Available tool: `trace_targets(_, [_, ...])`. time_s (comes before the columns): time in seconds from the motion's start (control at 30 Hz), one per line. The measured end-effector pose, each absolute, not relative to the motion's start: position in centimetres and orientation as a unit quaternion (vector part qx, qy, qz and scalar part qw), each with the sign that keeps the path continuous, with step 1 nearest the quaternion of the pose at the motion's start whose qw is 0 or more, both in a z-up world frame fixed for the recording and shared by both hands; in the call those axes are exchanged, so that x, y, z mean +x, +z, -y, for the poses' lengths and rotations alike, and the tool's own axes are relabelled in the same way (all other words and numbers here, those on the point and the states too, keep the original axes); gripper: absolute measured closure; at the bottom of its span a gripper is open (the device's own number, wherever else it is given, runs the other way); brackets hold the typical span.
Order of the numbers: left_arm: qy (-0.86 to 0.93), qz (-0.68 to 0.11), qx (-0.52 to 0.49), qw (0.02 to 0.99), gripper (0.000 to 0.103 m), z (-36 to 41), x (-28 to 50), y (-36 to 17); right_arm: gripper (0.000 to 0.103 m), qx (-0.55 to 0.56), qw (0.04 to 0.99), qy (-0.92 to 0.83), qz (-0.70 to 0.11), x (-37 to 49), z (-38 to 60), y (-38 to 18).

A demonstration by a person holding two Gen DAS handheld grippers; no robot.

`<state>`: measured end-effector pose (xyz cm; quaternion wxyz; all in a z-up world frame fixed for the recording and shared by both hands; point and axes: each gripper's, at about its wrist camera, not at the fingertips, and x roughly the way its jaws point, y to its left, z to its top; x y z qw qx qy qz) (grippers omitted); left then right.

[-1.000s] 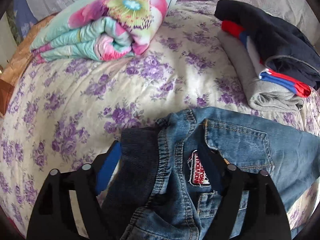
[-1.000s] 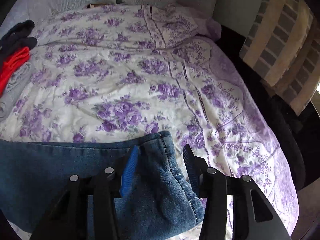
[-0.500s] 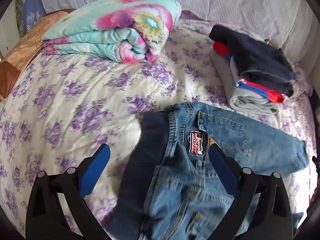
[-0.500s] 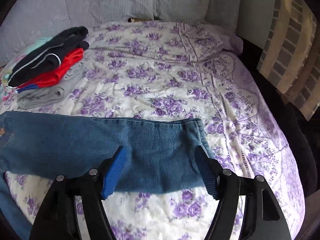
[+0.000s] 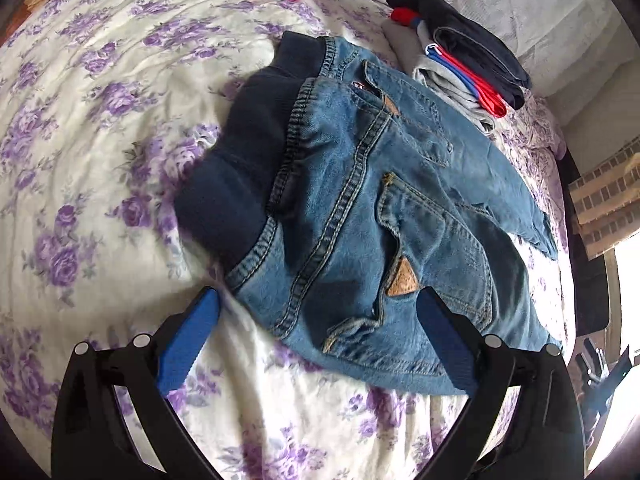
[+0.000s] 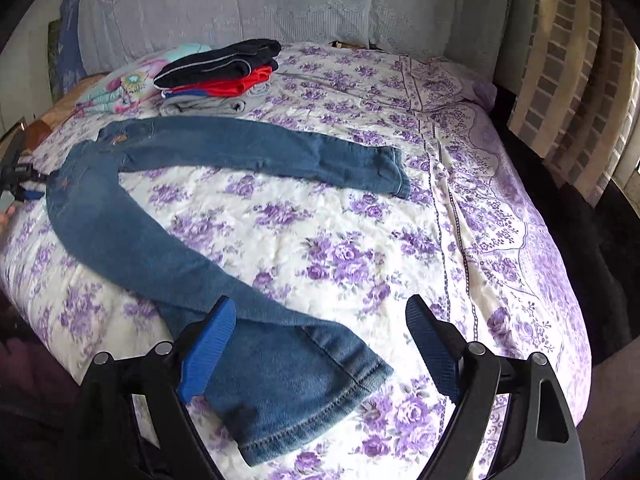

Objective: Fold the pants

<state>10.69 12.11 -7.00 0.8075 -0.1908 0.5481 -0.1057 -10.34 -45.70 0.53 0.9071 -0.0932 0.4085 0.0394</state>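
Left wrist view: our left gripper [image 5: 316, 344], jaws spread and empty; the jeans [image 5: 384, 216] waist lies just ahead on the bedspread [image 5: 80, 128].

Right wrist view: our right gripper [image 6: 320, 348], jaws just widened, grips nothing; one leg cuff lies between them, the other far ahead. We judge: spread out, no fold made.

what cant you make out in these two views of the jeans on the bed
- Left wrist view: the jeans legs run out of frame on the right; the patch near the waistband is too small to read.
- Right wrist view: the waistband at the far left is small and foreshortened; the left hand-held gripper is cut by the edge.
- The lower layers of the folded clothes pile are covered by the dark top garment.
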Motion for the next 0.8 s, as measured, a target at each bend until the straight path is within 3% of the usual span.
trace_targets(0.13, [-0.098, -0.547, -0.186, 0.81, 0.007, -10.8, 11.5, -7.4, 0.017, -0.062, 0.895, 0.041, -0.44, -9.4, 47.8, -1.6])
trace_targets(0.2, [-0.097, -0.543, -0.182, 0.814, 0.007, -10.2, 11.2, -7.4, 0.025, -0.013, 0.88, 0.046, -0.473, -7.8, 49.6, -3.6])
trace_targets(0.23, [-0.099, -0.54, -0.184, 0.815, 0.008, -10.2, 10.9, -7.2, 0.052, 0.014, 0.866, 0.054, -0.498, -7.0, 50.3, -4.9])
trace_targets(0.27, [-0.1, -0.536, -0.193, 0.816, 0.009, -10.4, 10.6, -7.0, 0.067, 0.033, 0.857, 0.064, -0.51, -6.5, 50.7, -5.7])
trace_targets(0.33, [-0.099, -0.533, -0.209, 0.814, 0.017, -11.1, 10.3, -6.7, 0.079, 0.02, 0.873, 0.07, -0.483, -6.5, 49.9, -4.2])
trace_targets(0.4, [-0.094, -0.537, -0.223, 0.808, 0.024, -12.0, 10.2, -6.6, 0.08, -0.014, 0.909, 0.073, -0.41, -7.2, 48.7, 0.4])
trace_targets(0.5, [-0.098, -0.545, -0.249, 0.795, 0.026, -12.7, 10.1, -6.8, 0.08, -0.062, 0.957, 0.108, -0.262, -10.7, 47.5, 9.2])
trace_targets(0.6, [-0.118, -0.549, -0.262, 0.785, 0.026, -12.3, 9.5, -6.5, 0.079, -0.119, 0.964, 0.146, -0.188, -14.8, 48.1, 12.6])
trace_targets(0.7, [-0.137, -0.551, -0.255, 0.782, 0.026, -11.4, 8.5, -6.2, 0.069, -0.157, 0.944, 0.157, -0.244, -16.8, 49.8, 8.5])
trace_targets(0.73, [-0.139, -0.554, -0.256, 0.78, 0.026, -11.2, 8.3, -6.2, 0.053, -0.161, 0.935, 0.137, -0.286, -16.5, 50.4, 6.2])
trace_targets(0.8, [-0.143, -0.56, -0.261, 0.773, 0.026, -11.0, 8.4, -6.7, 0.048, -0.131, 0.921, 0.103, -0.351, -16.9, 52.6, 1.9])
